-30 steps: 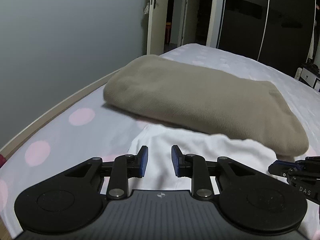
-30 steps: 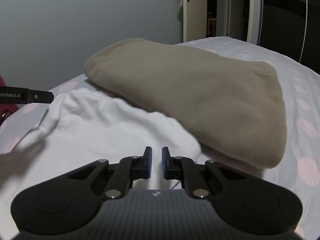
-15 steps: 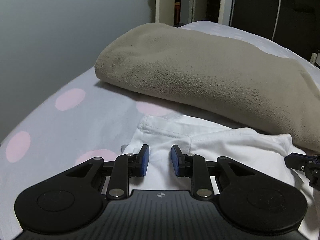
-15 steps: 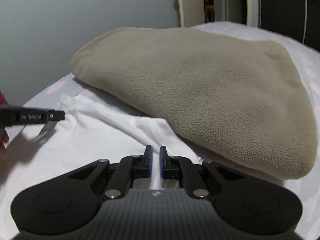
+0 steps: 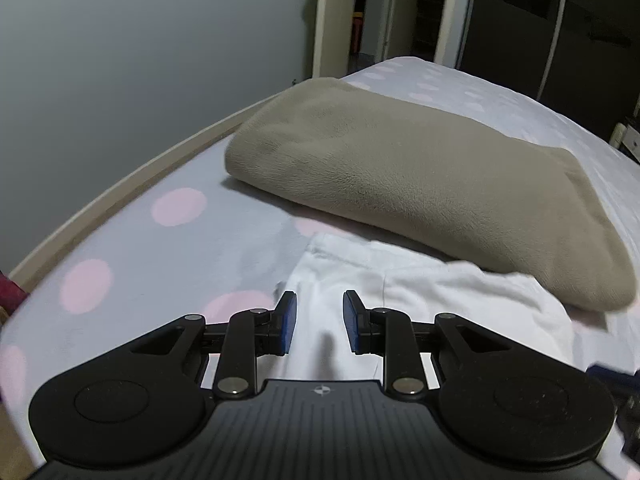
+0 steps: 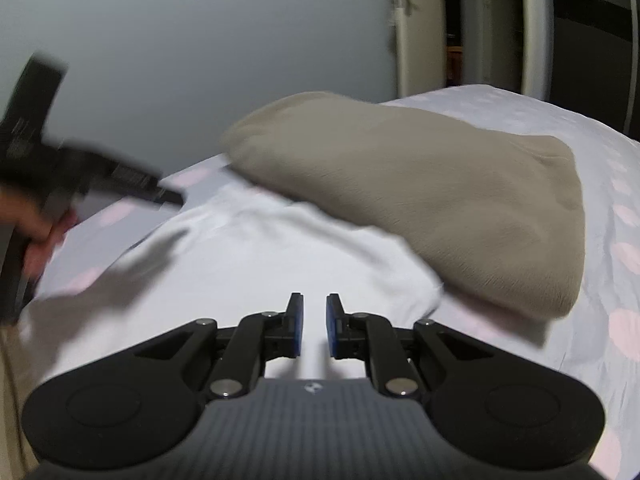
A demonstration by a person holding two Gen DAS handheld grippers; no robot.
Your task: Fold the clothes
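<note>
On the polka-dot bed (image 5: 132, 240), a white garment (image 6: 256, 264) lies against a folded beige blanket (image 5: 420, 184). Left gripper (image 5: 318, 322) and right gripper (image 6: 314, 330) hover above it, jaws parted, empty.

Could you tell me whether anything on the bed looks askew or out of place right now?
The white garment lies rumpled, not flat, and its far edge runs up against the folded beige blanket; whether it is tucked under cannot be told. Both grippers, left and right, are open and empty.
</note>
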